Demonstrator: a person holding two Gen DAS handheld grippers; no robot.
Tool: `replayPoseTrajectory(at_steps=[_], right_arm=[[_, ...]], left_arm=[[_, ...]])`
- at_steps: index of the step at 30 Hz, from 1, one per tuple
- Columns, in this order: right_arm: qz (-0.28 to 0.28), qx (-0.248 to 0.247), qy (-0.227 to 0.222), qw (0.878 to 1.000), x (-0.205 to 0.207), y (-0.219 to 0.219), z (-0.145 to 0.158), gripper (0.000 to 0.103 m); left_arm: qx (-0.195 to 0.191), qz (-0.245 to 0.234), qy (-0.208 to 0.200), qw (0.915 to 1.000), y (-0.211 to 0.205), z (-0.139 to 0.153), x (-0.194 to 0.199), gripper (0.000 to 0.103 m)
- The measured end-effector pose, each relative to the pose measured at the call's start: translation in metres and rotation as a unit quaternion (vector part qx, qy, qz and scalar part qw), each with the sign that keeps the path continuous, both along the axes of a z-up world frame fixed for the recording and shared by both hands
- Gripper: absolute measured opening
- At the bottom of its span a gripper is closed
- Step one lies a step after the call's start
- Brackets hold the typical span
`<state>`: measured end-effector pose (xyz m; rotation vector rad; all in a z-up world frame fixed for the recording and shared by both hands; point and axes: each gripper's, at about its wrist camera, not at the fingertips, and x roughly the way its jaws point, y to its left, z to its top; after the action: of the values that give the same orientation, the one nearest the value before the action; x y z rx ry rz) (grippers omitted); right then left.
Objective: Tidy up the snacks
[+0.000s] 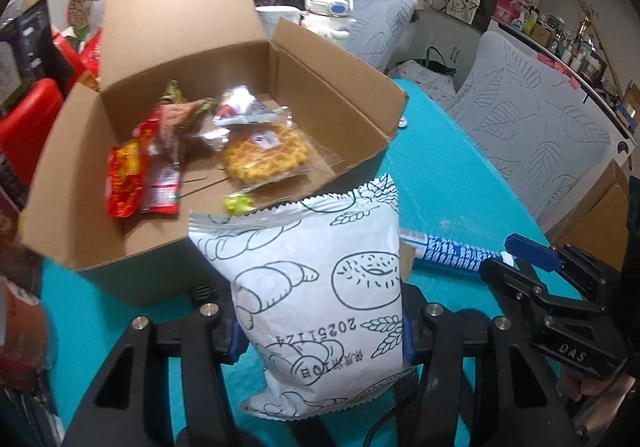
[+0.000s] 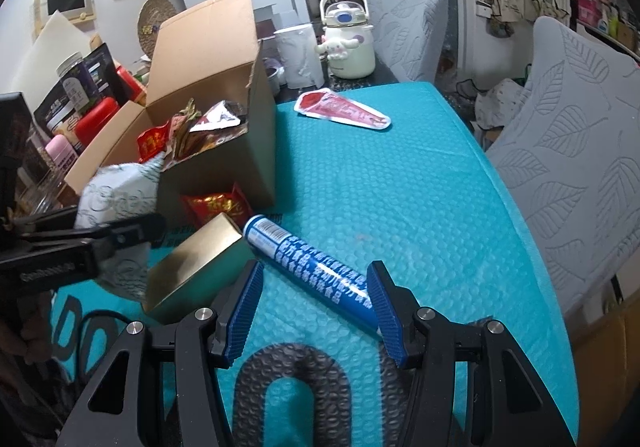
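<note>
Left wrist view: my left claw (image 1: 320, 331) is pinching the white bread packet (image 1: 316, 287) by its lower half, pads pressed on both sides. The packet stands nearly upright, long axis running away from me, serrated top edge pointing at the cardboard box (image 1: 224, 119) just beyond it. I'd say I hold it like that so it can go over the near wall and drop in with the waffle (image 1: 266, 157) and red packets (image 1: 140, 175) already inside.

In the right wrist view my right claw (image 2: 312, 307) is spread, jaws either side of the blue tube (image 2: 310, 263) but not pressing it. The tube lies flat on the teal worktop (image 2: 420, 207), long axis diagonal, capped end far-left toward the box, other end near-right. Probably next pick. A red-white pouch (image 2: 342, 111) lies far off, beside the box.
</note>
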<state>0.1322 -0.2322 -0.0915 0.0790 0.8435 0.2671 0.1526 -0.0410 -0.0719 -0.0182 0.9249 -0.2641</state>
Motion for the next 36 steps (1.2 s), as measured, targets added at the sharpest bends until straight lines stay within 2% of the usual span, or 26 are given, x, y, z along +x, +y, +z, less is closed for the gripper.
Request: replayPoseTrajectory(at_steps=[5, 13, 16, 21, 29, 36], right_arm=[[0.015, 0.004, 0.005, 1.000, -0.001, 0.013, 0.000, 0.055], [0.056, 0.019, 0.026, 0.998, 0.001, 0.053, -0.007, 0.065], [0.049, 0.035, 0.039, 0.997, 0.006, 0.062, -0.009, 0.072], [0.031, 0.052, 0.060, 0.996, 0.017, 0.076, -0.014, 0.076], [0.011, 0.039, 0.101, 0.994, 0.035, 0.097, -0.029, 0.077], [0.022, 0.025, 0.085, 0.996, 0.031, 0.100, -0.033, 0.074]], left_arm=[[0.004, 0.015, 0.002, 0.9999, 0.020, 0.001, -0.017, 0.055], [-0.010, 0.055, 0.027, 0.9981, 0.055, -0.019, -0.027, 0.055], [-0.015, 0.068, 0.041, 0.9967, 0.065, -0.030, -0.028, 0.055], [-0.002, 0.084, 0.056, 0.9949, 0.077, -0.047, -0.031, 0.055], [0.000, 0.080, 0.059, 0.9950, 0.082, -0.058, -0.032, 0.055], [-0.012, 0.086, 0.069, 0.9939, 0.086, -0.070, -0.028, 0.056]])
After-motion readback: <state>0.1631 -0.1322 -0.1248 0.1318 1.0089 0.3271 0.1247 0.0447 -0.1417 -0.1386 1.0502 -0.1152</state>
